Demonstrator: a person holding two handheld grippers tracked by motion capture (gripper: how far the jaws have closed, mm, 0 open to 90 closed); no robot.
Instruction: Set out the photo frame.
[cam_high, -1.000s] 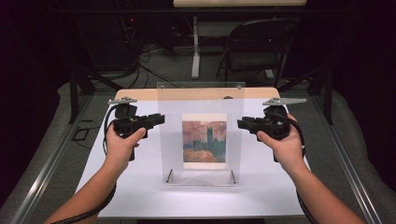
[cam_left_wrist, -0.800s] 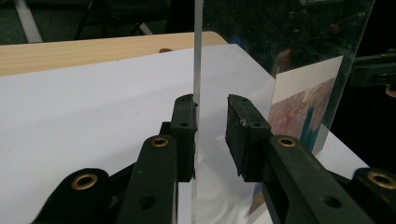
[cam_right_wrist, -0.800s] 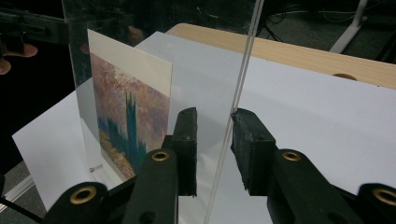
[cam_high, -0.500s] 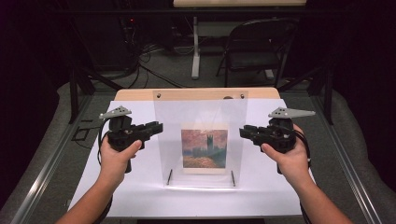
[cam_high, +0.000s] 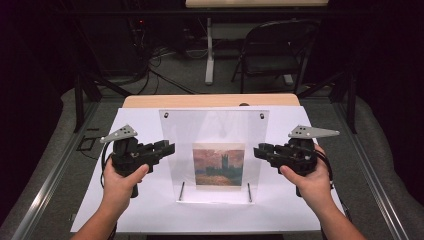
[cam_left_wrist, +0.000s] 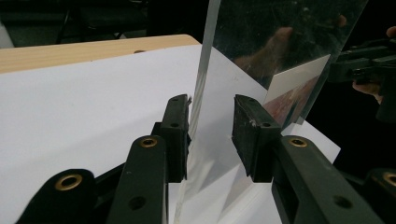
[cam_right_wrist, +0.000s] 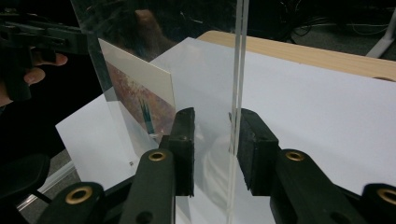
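High view, clear acrylic frame (cam_high: 215, 135) upright on white sheet (cam_high: 150, 210), left tool (cam_high: 167, 148) and right tool (cam_high: 260, 150) open astride its edges.

clear panel's edge (cam_right_wrist: 239, 70) stands between the tongs (cam_right_wrist: 215, 140), pads apart.

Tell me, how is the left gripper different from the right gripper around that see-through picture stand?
The left gripper sits at the clear stand's left edge; the right gripper sits at its right edge. In the left gripper view, one pad nearly touches the edge, with a wide gap at the other. The right gripper's gaps look more even. Both straddle the stand with jaws just opening.
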